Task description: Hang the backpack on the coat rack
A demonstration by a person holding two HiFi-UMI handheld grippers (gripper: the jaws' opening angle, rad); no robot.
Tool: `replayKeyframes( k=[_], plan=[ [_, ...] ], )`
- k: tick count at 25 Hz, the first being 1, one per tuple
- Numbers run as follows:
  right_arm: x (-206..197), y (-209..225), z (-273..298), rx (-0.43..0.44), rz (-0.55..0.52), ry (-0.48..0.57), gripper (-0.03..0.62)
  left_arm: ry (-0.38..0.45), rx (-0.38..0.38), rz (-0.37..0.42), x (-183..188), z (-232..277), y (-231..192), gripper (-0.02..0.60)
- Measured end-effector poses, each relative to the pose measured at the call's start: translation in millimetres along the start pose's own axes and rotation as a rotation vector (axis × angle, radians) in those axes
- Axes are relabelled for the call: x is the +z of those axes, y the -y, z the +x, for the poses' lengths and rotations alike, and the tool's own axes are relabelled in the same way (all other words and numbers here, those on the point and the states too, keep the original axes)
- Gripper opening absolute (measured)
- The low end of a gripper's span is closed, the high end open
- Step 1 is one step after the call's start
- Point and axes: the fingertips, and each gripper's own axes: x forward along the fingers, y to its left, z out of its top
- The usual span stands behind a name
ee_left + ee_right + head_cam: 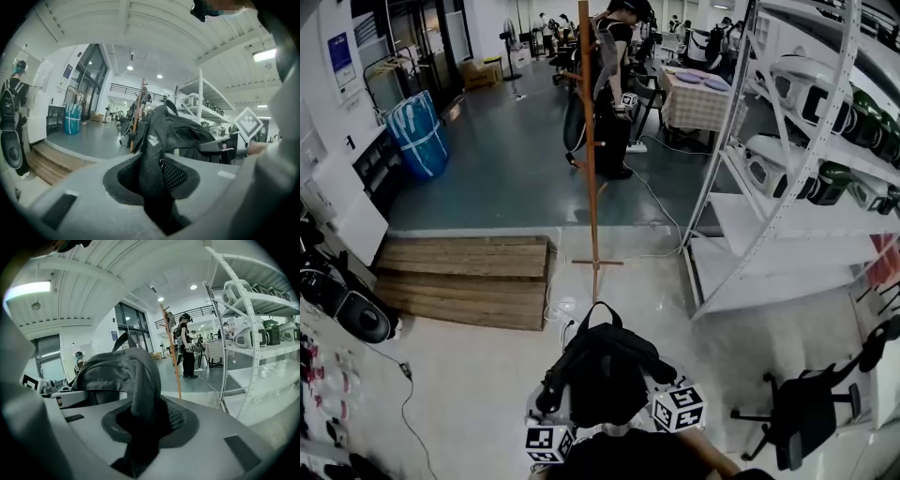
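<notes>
Backpack (602, 370) is off the floor (469, 375), slung between the two tongs right in front of the operator (628, 457), top handle loop up.

Left gripper (155, 185): jaws clamped on a shoulder strap (151, 154), with the mesh padding squeezed between the pads. Right gripper (146, 427): same story, jaws closed on a second strap (144, 390), bag body bulging just beyond. Both tongs tip slightly downward.

Coat rack (591, 141) is straight ahead and well apart from the bag. It's a wooden pole with a cross foot on the pale floor, just off the right edge of the wooden platform (464, 277).

White shelving (787, 187) runs along the right with appliances on it. Black office chair (806, 408) sits near the operator's right. A bystander (614, 84) stands behind the pole, and a blue drum (420, 136) is far left.
</notes>
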Motion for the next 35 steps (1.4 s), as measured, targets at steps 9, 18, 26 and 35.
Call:
replayKeyframes(
  k=[9, 18, 26, 35],
  plan=[
    [0.9, -23.8, 8.2, -0.021, 0.031, 0.017, 0.080, 0.022, -0.037, 0.007, 4.3, -6.3, -24.0, 0.098],
    [4.2, -33.6, 31.1, -0.041, 0.036, 0.012, 0.080, 0.022, -0.074, 0.003, 11.1, 5.9, -46.8, 0.098],
    [20.8, -19.3, 83.6, -0.016, 0.046, -0.001, 0.080, 0.004, -0.058, -0.009, 17.1, 49.5, -72.6, 0.098],
    [56.8, 15.0, 168.4, 0.036, 0.061, -0.012, 0.080, -0.024, -0.042, 0.007, 36.7, 134.8, -108.0, 0.097]
  ],
)
